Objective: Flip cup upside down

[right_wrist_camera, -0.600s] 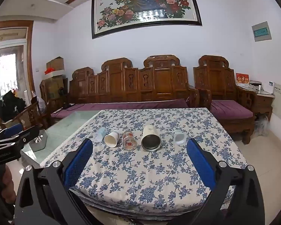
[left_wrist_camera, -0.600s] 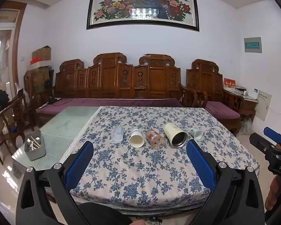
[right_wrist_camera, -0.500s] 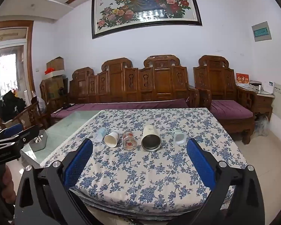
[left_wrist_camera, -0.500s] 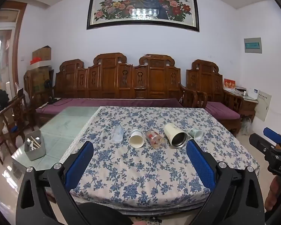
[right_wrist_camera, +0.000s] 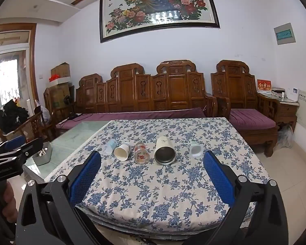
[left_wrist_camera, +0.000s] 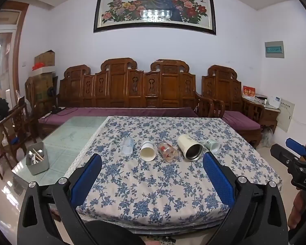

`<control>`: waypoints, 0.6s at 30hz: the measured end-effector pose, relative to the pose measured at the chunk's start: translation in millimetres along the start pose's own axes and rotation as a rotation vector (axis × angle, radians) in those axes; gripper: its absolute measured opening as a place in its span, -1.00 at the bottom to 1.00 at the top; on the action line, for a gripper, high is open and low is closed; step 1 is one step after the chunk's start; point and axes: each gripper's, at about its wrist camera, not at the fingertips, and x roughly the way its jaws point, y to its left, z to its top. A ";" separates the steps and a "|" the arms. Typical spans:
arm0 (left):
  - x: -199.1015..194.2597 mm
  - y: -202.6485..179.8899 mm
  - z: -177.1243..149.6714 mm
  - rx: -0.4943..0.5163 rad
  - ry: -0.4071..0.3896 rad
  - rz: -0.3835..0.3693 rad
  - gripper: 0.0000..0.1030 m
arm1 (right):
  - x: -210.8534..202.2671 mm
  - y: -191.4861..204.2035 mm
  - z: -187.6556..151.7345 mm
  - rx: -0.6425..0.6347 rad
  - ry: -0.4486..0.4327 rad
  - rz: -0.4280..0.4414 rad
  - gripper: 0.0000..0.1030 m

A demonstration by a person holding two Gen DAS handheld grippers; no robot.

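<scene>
Several cups lie on their sides in a row on the floral tablecloth [left_wrist_camera: 153, 187]: a clear plastic cup [left_wrist_camera: 126, 146], a white paper cup [left_wrist_camera: 147, 151], a patterned glass [left_wrist_camera: 167, 151], a cream steel-lined tumbler [left_wrist_camera: 189, 147] and a small pale green cup [left_wrist_camera: 212, 145]. The same row shows in the right wrist view: clear cup [right_wrist_camera: 110, 146], paper cup [right_wrist_camera: 122, 152], glass [right_wrist_camera: 141, 153], tumbler [right_wrist_camera: 164, 150], small cup [right_wrist_camera: 196, 150]. My left gripper [left_wrist_camera: 152, 161] and right gripper [right_wrist_camera: 152, 159] are both open and empty, held back at the table's near edge.
A grey utensil holder [left_wrist_camera: 37, 160] stands on the bare glass part of the table [left_wrist_camera: 71, 136] at left. A carved wooden sofa [left_wrist_camera: 136, 89] is behind the table. The right gripper shows at the left view's right edge [left_wrist_camera: 295, 161].
</scene>
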 end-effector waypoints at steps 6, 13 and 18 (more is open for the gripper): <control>-0.5 2.6 4.2 -0.005 -0.003 0.003 0.85 | 0.2 0.5 0.2 0.002 -0.001 0.001 0.95; 0.2 -2.5 7.4 -0.006 -0.002 0.001 0.85 | 1.6 1.7 0.1 0.002 0.000 0.002 0.95; 0.1 -3.0 7.7 -0.008 -0.004 -0.001 0.85 | 1.4 1.7 0.1 0.002 0.000 0.002 0.95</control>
